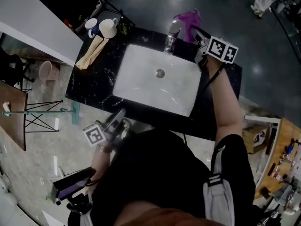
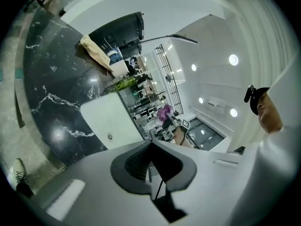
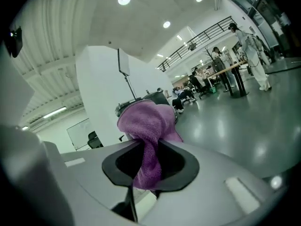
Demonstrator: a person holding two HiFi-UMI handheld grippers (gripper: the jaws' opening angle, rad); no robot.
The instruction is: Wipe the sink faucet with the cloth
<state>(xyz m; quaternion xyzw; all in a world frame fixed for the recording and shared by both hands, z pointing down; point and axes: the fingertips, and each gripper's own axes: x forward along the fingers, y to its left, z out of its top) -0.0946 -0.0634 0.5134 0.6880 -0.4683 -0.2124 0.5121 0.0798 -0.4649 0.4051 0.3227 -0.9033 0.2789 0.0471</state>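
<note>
Black marbled surface (image 1: 94, 86) with a white rectangular sink (image 1: 141, 84) set into it, drain (image 1: 160, 72) near the middle. Chrome faucet (image 1: 170, 39) stands at the sink's far edge. Right hand-held gripper (image 1: 196, 32) is out past the far right corner of the sink, arm stretched over the surface, with a purple cloth (image 1: 189, 19) bunched at its tip. In the head view the cloth sits just right of the faucet and beyond it; contact between the two cannot be made out. The right gripper view shows the right hand-held gripper (image 3: 149, 149) clamped on the cloth (image 3: 146, 121): a narrow fold is pinched between the jaws and a fuller wad bulges out in front. Left hand-held gripper (image 1: 120, 117) is at the near edge of the surface, close to the body, well apart from the faucet. In its own view the left hand-held gripper (image 2: 151, 147) has jaws together with nothing between them, the sink (image 2: 110, 121) and the surface (image 2: 56, 93) ahead. Far left corner of the surface: two mugs (image 1: 101, 27) side by side, a beige towel (image 1: 91, 52) lying beside them, a green bottle (image 2: 123, 83) near the sink's far corner.
</note>
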